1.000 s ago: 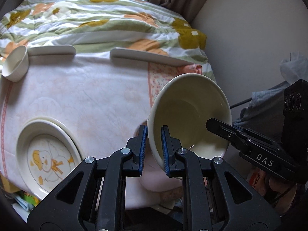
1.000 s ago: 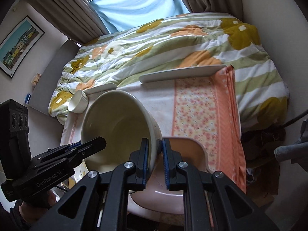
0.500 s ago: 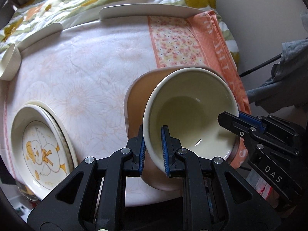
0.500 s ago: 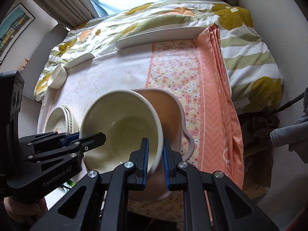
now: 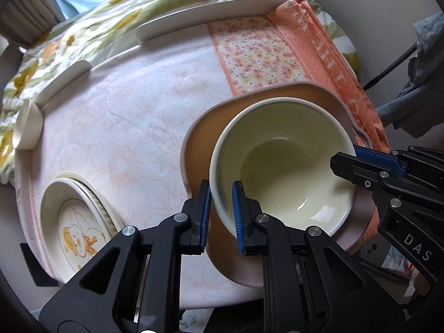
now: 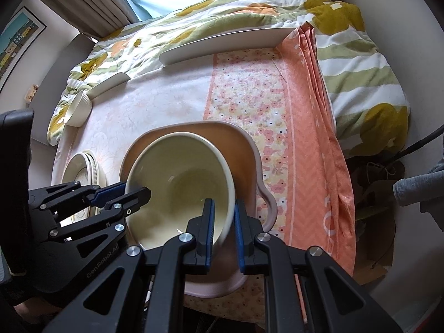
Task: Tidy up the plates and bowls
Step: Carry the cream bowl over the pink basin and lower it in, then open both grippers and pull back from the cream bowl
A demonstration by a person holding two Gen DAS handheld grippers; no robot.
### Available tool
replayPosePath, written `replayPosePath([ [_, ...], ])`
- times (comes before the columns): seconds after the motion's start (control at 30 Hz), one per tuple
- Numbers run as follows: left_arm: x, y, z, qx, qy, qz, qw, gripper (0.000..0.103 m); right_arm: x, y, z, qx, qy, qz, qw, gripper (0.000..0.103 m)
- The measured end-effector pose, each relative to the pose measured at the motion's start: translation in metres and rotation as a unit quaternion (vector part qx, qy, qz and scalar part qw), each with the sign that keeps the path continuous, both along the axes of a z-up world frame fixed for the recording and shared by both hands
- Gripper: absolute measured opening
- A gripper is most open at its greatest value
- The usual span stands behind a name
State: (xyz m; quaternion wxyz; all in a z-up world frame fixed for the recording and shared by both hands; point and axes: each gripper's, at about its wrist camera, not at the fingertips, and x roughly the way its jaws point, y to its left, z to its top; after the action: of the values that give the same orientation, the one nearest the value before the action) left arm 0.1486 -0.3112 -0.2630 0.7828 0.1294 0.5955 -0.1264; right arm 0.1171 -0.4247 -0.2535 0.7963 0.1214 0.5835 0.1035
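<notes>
A large cream bowl sits inside a pink dish with a handle, near the table's front right. My left gripper is shut on the bowl's near-left rim. My right gripper is shut on the bowl's opposite rim, and it shows in the left wrist view. A stack of cream plates with a duck picture lies at the front left. A small ribbed cream bowl lies on its side at the far left.
The table carries a pale floral cloth and an orange flowered runner. Two white raised rails edge the far side. A striped quilt lies behind. The wall and grey clothes are on the right.
Both grippers have lowered the cream bowl from a tilted hold above the table down into the pink dish. The bowl now stands nearly level.
</notes>
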Motion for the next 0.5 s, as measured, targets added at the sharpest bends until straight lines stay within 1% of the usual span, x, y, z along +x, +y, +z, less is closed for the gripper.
replayPosePath([
  [0.13,0.0,-0.001,0.001,0.001,0.0,-0.002,1.0,0.013,0.0,-0.003,0.001,0.002,0.001,-0.007,1.0,0.013],
  [0.33,0.0,0.003,0.007,-0.017,0.005,0.007,0.9998,0.013,-0.004,-0.004,0.008,-0.004,-0.01,-0.002,1.0,0.013],
  [0.4,0.0,0.009,0.018,-0.033,0.0,0.015,0.9994,0.013,-0.007,-0.006,0.019,-0.004,-0.022,0.003,1.0,0.013],
  [0.5,-0.002,0.021,0.046,-0.058,-0.027,0.032,0.9974,0.014,-0.009,-0.008,0.041,-0.006,-0.049,0.027,0.998,0.013],
])
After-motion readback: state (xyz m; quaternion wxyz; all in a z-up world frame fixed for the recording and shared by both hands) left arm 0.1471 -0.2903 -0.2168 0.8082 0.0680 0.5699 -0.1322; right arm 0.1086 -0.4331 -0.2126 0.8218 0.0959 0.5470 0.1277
